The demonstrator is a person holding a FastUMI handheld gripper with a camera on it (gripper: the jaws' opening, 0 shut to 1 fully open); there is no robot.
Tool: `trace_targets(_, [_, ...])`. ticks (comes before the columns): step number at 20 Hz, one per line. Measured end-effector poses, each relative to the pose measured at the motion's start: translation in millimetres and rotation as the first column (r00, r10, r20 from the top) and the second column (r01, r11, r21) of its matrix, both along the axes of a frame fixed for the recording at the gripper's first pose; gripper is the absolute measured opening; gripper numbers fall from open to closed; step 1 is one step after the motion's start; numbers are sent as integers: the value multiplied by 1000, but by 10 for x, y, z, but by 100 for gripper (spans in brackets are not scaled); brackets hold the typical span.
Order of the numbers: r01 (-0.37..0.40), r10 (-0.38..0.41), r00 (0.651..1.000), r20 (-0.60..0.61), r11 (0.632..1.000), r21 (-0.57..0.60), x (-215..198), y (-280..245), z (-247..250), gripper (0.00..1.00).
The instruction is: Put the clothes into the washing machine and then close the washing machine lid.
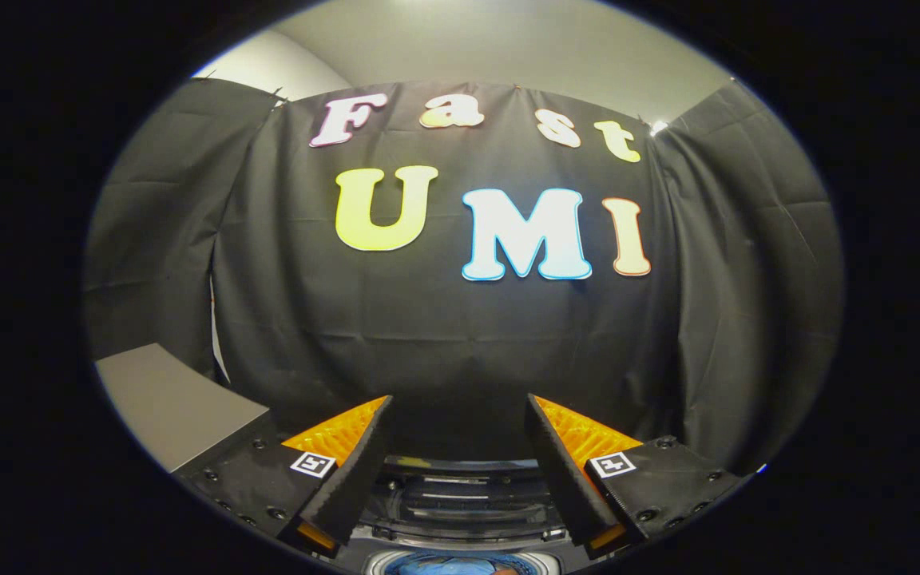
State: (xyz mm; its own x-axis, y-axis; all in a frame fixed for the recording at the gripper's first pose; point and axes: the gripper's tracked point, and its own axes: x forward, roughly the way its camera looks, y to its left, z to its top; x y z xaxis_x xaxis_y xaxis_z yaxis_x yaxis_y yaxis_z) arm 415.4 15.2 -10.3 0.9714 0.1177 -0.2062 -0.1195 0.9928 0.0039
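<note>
Gripper view: the washing machine (460, 499) is seen low between the two fingers, its lid raised.
Clothes: blue fabric (456, 565) is seen inside the drum opening, below the fingers.
Claw (458, 415): held released, fingers spread apart, nothing gripped between them.
Counter (172, 403): a pale surface is seen beside the left finger.
Wall: black cloth is hung beyond the fingers.

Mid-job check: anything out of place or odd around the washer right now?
Nothing stands out. The gripper is open with nothing between its fingers, pointed at the booth wall. Below them the washing machine is open, blue cloth lying inside its drum; nothing looks spilled.
</note>
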Motion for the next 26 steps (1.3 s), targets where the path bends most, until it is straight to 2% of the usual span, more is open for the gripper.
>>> trace_targets(6, [21,-21,998,-60,1000,-4,249,-23,-261,100])
trace_targets(11, [6,-6,995,-103,1000,5,261,10,-410,100])
trace_targets(13, [-5,5,992,-127,1000,1,226,33,-544,100])
trace_targets(16, [-3,7,995,-95,999,42,85,7,-516,100])
trace_targets(26, [-33,35,999,-39,999,43,-325,-25,-485,100])
